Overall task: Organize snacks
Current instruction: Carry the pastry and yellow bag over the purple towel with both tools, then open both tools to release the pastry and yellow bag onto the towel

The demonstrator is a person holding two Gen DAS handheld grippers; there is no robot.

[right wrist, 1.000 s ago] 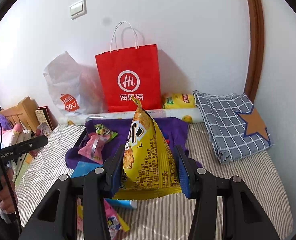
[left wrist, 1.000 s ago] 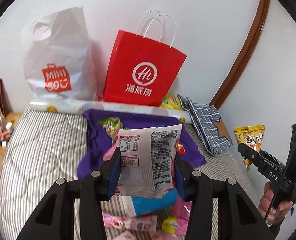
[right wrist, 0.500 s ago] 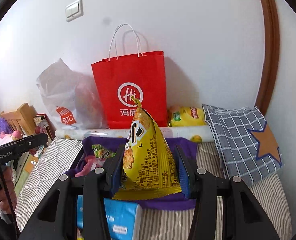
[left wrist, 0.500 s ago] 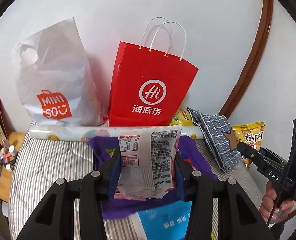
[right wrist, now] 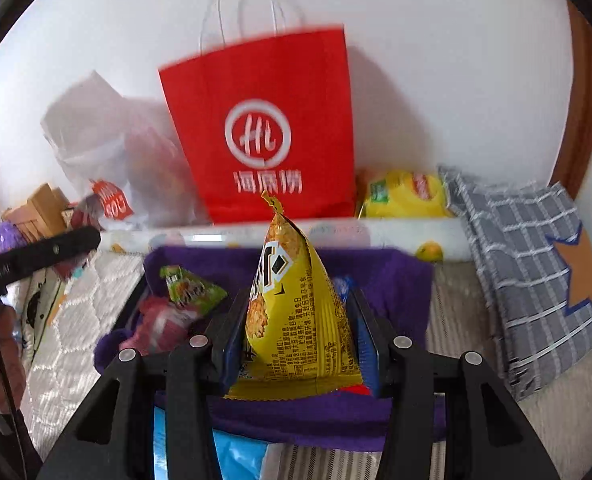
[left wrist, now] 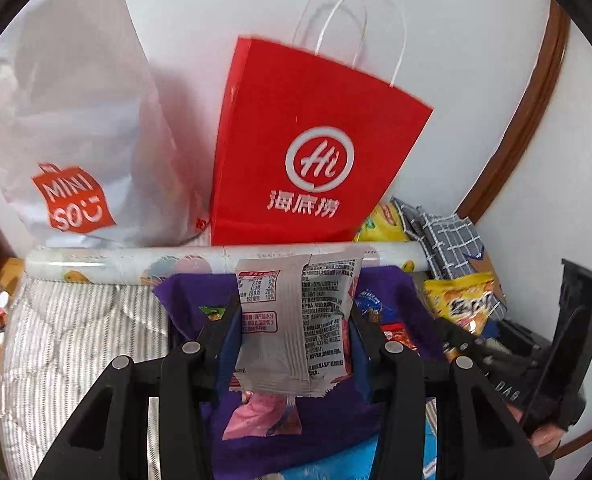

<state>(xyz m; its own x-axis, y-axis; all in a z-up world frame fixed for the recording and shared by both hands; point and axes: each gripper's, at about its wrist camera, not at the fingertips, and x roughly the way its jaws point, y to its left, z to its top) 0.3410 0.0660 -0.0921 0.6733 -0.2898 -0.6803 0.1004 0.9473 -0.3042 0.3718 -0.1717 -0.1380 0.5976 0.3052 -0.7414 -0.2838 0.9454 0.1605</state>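
My left gripper point(left wrist: 293, 320) is shut on a white snack packet point(left wrist: 296, 320) with printed text, held upright above a purple-lined bin point(left wrist: 183, 304). My right gripper point(right wrist: 298, 324) is shut on a yellow snack bag point(right wrist: 296, 320), held upright over the same purple bin point(right wrist: 396, 280). In the bin lie a green packet point(right wrist: 191, 290), a pink packet point(right wrist: 159, 324) and other snacks. The right gripper with its yellow bag point(left wrist: 464, 300) shows at the right of the left wrist view. The left gripper's body point(right wrist: 39, 252) shows at the left of the right wrist view.
A red paper bag point(left wrist: 316, 160) point(right wrist: 267, 132) and a white MINISO plastic bag point(left wrist: 75, 140) stand against the wall behind the bin. A rolled mat point(right wrist: 376, 236), a yellow chips bag point(right wrist: 404, 196) and a checked cloth point(right wrist: 536, 280) lie on the striped bed point(left wrist: 67, 340). A blue packet point(right wrist: 235, 456) lies in front.
Both grippers have moved forward towards the bin and the bags at the wall, each still holding its packet. The bin and red bag now appear larger and closer.
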